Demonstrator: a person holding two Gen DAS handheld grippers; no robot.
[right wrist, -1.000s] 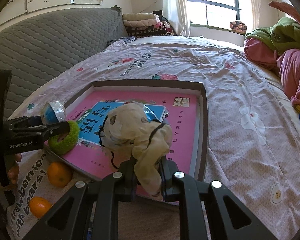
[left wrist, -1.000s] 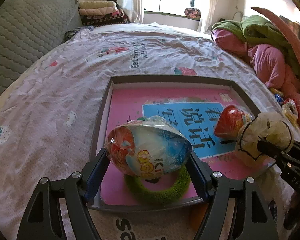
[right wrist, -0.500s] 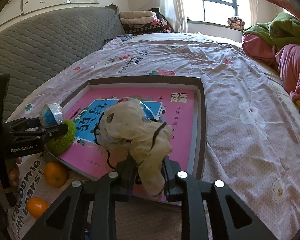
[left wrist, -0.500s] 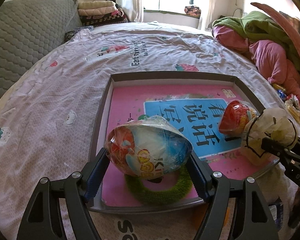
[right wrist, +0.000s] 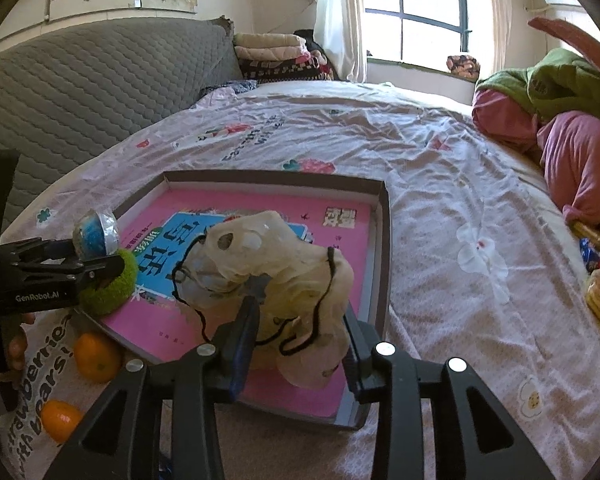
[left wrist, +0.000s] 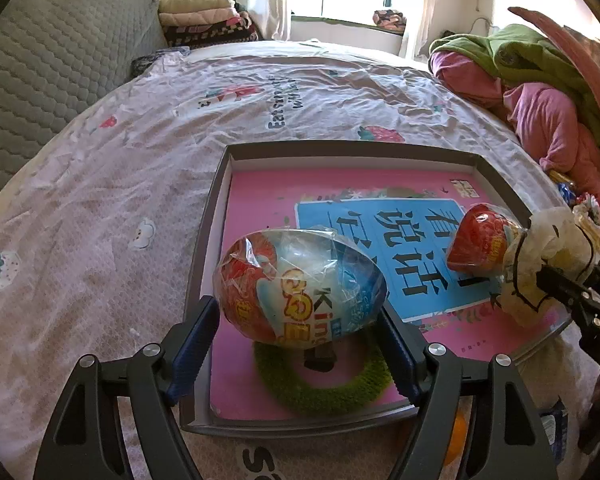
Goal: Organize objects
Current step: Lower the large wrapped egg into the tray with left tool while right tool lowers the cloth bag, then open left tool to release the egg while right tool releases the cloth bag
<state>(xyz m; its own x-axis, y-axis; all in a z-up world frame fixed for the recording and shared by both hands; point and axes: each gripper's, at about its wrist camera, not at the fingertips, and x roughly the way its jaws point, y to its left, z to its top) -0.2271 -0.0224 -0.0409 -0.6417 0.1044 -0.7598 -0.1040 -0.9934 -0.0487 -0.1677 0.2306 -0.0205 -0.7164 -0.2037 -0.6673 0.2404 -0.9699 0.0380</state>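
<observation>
Sunlit bed (right wrist: 440, 208) carries a shallow tray (right wrist: 384, 240) lined with a pink book. The left gripper (left wrist: 300, 344) has its fingers clamped on a wrapped toy egg (left wrist: 296, 288) over the tray's near edge. The right gripper (right wrist: 300, 340) has just been opening, fingers now apart around the cream plush toy (right wrist: 268, 264); perched at the near rim, it may topple out.

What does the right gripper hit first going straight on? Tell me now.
The cream drawstring bag, which sits between the jaws of the right gripper; they have just been opening. Past it, probably the pink book in the tray.
</observation>
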